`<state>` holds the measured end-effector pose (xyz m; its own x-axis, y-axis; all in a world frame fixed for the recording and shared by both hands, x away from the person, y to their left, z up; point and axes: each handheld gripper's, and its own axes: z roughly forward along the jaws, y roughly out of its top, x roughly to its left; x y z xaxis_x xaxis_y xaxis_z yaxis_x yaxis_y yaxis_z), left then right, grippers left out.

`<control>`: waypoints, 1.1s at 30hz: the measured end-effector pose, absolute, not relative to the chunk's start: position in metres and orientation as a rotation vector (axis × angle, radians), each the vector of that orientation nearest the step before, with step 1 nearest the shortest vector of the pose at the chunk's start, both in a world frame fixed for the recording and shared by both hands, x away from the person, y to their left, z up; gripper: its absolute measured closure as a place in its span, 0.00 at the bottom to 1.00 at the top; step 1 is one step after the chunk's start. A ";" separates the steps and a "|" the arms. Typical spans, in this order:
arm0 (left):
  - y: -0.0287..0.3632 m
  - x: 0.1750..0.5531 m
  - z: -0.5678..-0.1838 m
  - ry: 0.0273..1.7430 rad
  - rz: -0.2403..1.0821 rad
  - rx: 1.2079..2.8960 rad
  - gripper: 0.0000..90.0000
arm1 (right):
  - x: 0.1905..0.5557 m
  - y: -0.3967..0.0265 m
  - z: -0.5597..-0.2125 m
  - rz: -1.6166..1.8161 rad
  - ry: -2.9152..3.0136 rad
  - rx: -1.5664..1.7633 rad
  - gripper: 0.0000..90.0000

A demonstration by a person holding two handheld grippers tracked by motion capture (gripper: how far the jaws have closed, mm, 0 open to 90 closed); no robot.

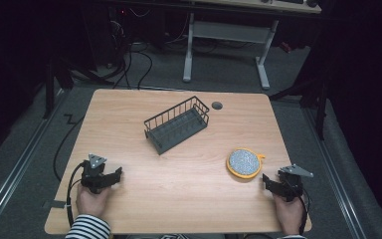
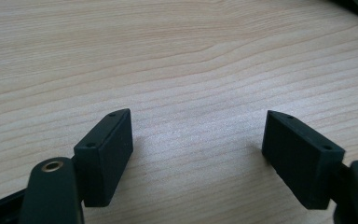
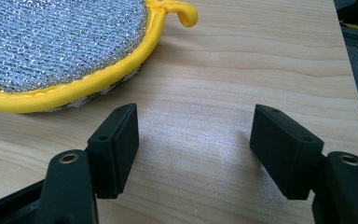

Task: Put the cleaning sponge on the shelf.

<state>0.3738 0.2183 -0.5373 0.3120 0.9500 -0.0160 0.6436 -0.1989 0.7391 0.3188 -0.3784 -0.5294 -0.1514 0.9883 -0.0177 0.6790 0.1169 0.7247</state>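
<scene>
A round scouring pad (image 1: pixel 244 163), silver mesh with a yellow fabric rim, lies flat on the tabletop (image 1: pixel 179 184) near the wire basket (image 1: pixel 177 124). Just beside it the right gripper (image 1: pixel 270 182) rests with fingers (image 3: pixel 116 147) spread and empty; the left gripper (image 1: pixel 110 178), well apart, likewise. Light and limp, it looks best pinched at the rim or loop.

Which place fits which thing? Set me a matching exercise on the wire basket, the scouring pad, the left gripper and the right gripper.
Things:
1. wire basket
2. scouring pad
3. left gripper
4. right gripper

Places and states:
A. near right of the table, jaws open, just beside the pad
B. middle of the table, empty, set at a slant
C. near left, jaws open over bare wood
D. right side, round, silver with a yellow rim

Pairs: 1-B, 2-D, 3-C, 4-A
</scene>
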 end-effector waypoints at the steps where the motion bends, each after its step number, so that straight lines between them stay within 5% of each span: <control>1: 0.218 0.374 -0.537 1.409 0.604 1.931 0.28 | 0.319 -0.379 -0.529 0.796 1.894 1.610 0.36; 33: 0.215 0.381 -0.513 1.350 0.485 1.923 0.33 | 0.318 -0.378 -0.530 0.798 1.895 1.608 0.35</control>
